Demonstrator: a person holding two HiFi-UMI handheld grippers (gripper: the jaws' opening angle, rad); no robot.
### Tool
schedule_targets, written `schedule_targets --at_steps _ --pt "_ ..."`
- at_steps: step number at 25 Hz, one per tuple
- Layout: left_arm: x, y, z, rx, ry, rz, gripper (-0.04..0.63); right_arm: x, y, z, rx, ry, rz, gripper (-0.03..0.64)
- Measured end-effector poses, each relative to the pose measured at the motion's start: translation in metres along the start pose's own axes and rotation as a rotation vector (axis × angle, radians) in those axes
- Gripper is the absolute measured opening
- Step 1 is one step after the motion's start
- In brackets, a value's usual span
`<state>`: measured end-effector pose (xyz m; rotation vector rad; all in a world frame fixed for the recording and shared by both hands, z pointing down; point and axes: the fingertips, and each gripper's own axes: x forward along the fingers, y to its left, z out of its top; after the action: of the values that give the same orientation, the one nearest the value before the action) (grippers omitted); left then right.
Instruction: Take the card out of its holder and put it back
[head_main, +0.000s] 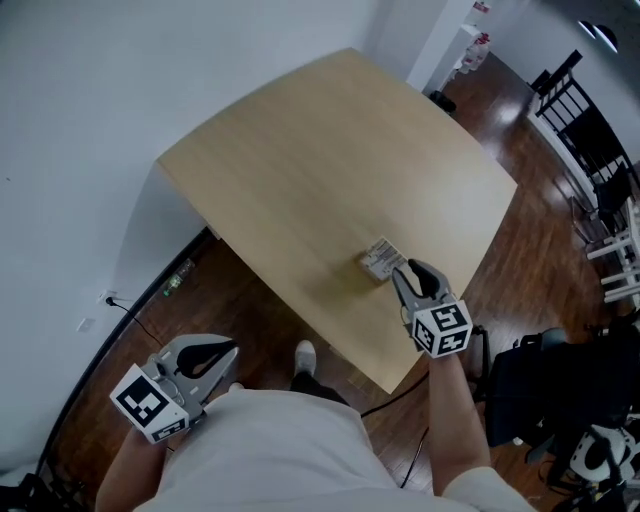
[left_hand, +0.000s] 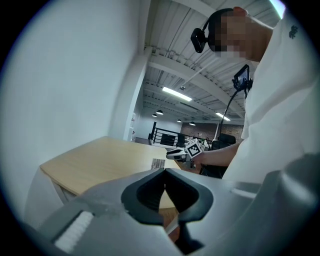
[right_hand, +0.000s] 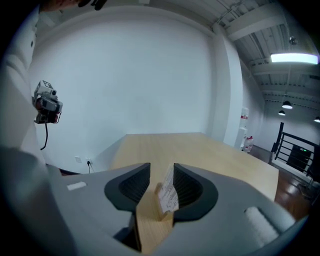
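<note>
1. The left gripper (head_main: 228, 352) hangs close to the person's body, off the table's near edge, jaws together on nothing.
2. The right gripper (head_main: 413, 270) is over the table (head_main: 330, 150), jaws apart, not pressing anything.
3. Just beyond, the card (right_hand: 169, 192) stands upright in its small wooden holder (right_hand: 162, 215) and shows in the gap between those jaws. It carries dark printed lines too small to read.
4. The table is pale wood with rounded corners.
5. Around it lie a dark wood floor (head_main: 520, 270) and a white wall (head_main: 100, 100), with black chairs (head_main: 590, 120) farthest off.
</note>
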<state>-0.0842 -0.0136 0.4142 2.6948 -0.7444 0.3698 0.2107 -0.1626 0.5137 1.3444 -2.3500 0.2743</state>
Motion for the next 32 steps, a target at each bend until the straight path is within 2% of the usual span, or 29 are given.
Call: schedule_targets --at_steps 4,9,13,19,25,32 --pt "-0.033 -0.007 -0.006 0.029 -0.02 -0.053 0.006 -0.046 0.049 0.013 -0.009 -0.017 -0.057 0.147" --pt "-0.085 -0.019 -0.023 0.078 -0.025 -0.099 0.006 -0.107 0.142 0.013 0.027 -0.037 -0.087 0.16" --pt "-0.123 -0.032 -0.047 0.071 -0.007 -0.157 0.006 -0.159 0.208 0.005 0.087 -0.047 -0.135 0.163" --pt "-0.149 -0.057 -0.074 0.081 0.042 -0.239 0.005 -0.22 0.29 -0.022 0.173 -0.02 -0.174 0.164" --pt "-0.152 -0.078 -0.075 0.081 0.016 -0.266 0.006 -0.249 0.352 -0.029 0.191 -0.049 -0.144 0.163" --pt "-0.138 -0.13 -0.083 0.103 0.044 -0.338 0.005 -0.279 0.372 -0.042 0.194 -0.062 -0.159 0.16"
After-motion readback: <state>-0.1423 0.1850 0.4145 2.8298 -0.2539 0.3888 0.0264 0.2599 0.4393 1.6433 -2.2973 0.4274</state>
